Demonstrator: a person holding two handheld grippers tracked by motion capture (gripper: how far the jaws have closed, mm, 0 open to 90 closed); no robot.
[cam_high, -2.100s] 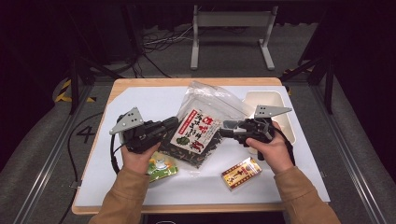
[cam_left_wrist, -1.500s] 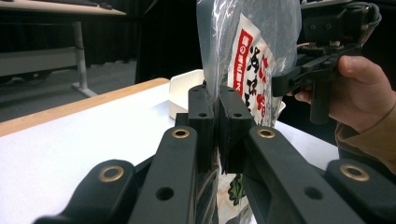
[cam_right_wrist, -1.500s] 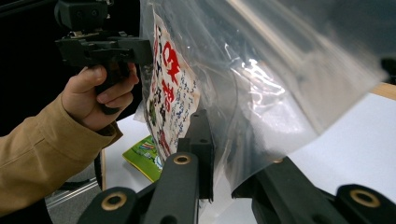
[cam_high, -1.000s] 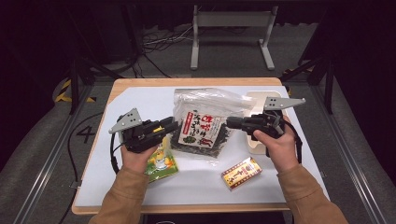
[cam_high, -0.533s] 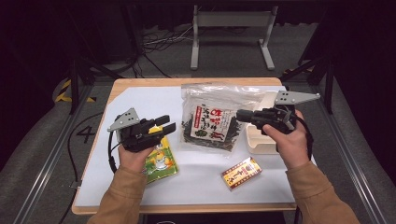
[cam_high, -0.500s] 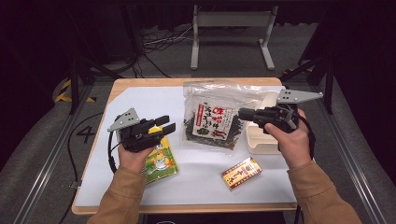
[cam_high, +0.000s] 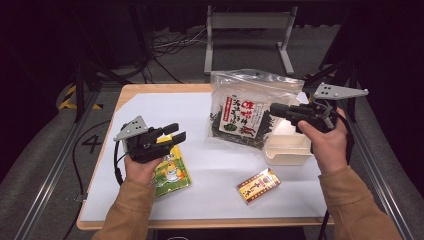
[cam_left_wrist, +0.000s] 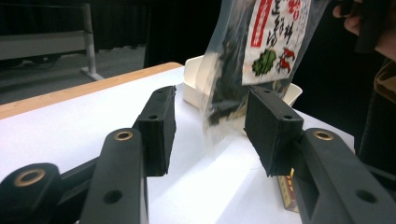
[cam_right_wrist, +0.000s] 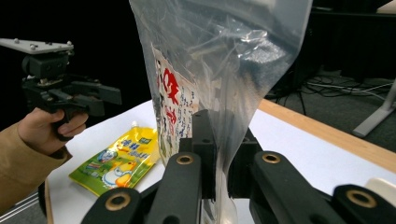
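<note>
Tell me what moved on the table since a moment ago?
The right gripper, shut on the seaweed bag, lifted it up and toward the white tray. The left gripper let go and its fingers have just been opening, nothing between them. The yellow packet and small box stayed put.

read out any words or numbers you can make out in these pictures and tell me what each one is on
"4": dark mark on the grey floor left of the table.
Seaweed bag, held up by the right gripper: red and black East Asian characters on its white label, too blurred to read.
Yellow packet: print too small to read.
Small red-and-gold box: print too small to read.
</note>
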